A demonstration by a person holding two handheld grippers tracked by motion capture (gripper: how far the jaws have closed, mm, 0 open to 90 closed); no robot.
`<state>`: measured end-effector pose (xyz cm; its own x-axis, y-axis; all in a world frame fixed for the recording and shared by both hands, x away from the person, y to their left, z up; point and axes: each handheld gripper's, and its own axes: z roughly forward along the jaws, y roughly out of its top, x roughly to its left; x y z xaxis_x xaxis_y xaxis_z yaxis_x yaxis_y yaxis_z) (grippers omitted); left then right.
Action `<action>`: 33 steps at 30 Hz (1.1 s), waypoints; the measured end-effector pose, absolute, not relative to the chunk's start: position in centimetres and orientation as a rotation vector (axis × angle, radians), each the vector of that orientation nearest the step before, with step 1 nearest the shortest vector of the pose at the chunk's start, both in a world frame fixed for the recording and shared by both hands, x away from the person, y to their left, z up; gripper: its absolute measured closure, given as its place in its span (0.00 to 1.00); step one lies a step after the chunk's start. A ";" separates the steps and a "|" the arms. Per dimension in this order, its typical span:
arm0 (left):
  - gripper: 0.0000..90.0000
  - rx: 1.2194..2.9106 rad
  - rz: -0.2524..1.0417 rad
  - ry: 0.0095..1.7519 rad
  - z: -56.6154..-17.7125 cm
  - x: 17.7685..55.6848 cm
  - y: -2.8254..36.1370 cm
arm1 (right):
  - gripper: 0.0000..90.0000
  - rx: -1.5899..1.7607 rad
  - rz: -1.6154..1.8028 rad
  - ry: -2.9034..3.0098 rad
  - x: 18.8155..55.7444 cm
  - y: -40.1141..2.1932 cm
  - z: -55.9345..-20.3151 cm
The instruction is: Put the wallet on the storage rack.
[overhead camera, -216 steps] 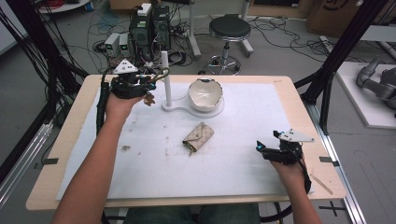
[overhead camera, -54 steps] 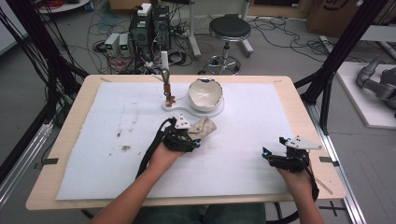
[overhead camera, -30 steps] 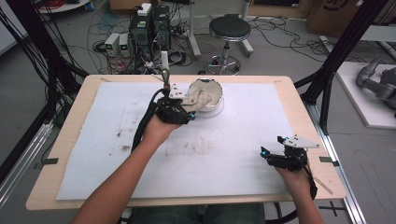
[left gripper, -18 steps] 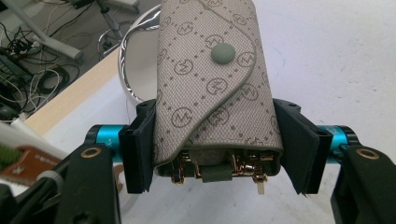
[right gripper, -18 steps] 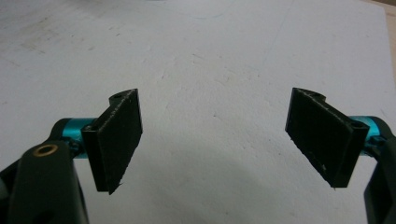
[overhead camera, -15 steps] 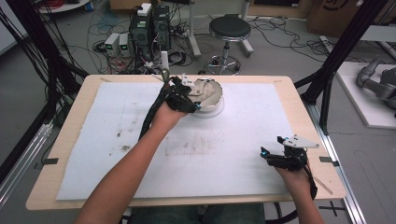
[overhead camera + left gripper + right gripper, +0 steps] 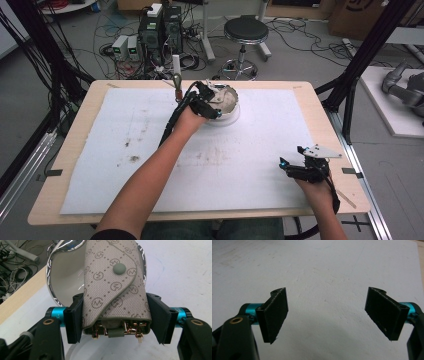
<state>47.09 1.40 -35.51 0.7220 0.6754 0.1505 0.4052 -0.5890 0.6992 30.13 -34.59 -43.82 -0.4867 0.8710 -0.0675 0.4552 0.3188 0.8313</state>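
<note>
Left gripper [image 7: 116, 322]: clamped on the grey monogram key pouch [image 7: 115, 287], one pad on each long edge, jaws at a middling spread because the pouch fills the gap. High view puts it [image 7: 209, 102] right at the bowl.

Right gripper [image 7: 328, 315]: jaws wide, nothing between them, just bare white sheet ahead. High view has it [image 7: 300, 167] parked near the table's right front corner, well apart from the action.

Table [image 7: 75, 165]: wooden top under a big white sheet [image 7: 250, 195], smudged in the middle.

Bowl [image 7: 62, 282]: shiny-rimmed, pale inside, on a white stand at the far edge of the sheet. Pouch hangs over its rim, flap side and snap up.

Pouch, where it is: off the table, in the left gripper's grip, over the bowl's mouth.

Step, my read: carrying the pouch to drop it in the bowl.

Risk one: the grip sits at the pouch's near end, so most of it sticks out unsupported. Let go too soon and it could tip off the rim onto the sheet.

Risk two: gold clips [image 7: 130, 327] dangle at the open end. They could snag on the rim, or nudge the light bowl on its stand.

Views: left gripper view gives the grip, snap and clips. High view hides these behind the hand, but shows both arms and the slim post [image 7: 177, 85] just beside the bowl.
</note>
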 end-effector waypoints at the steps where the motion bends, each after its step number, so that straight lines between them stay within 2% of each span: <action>1: 0.40 2.269 0.536 0.815 -35.5 47.1 1.4 | 0.21 1.166 1.059 2.074 30.1 -34.6 -43.8; 15: 0.39 2.267 0.482 0.840 -36.5 48.3 1.1 | 0.21 1.167 1.056 2.083 30.3 -34.4 -44.0; 19: 0.37 2.247 0.482 0.835 -36.5 48.4 1.1 | 0.21 1.162 1.053 2.088 30.3 -34.3 -44.0; 21: 0.33 2.235 0.500 0.822 -36.3 48.3 1.2 | 0.21 1.162 1.053 2.090 30.3 -34.3 -44.0; 33: 0.26 2.167 0.457 0.781 -35.0 47.5 2.1 | 0.21 1.158 1.050 2.088 30.3 -34.1 -44.0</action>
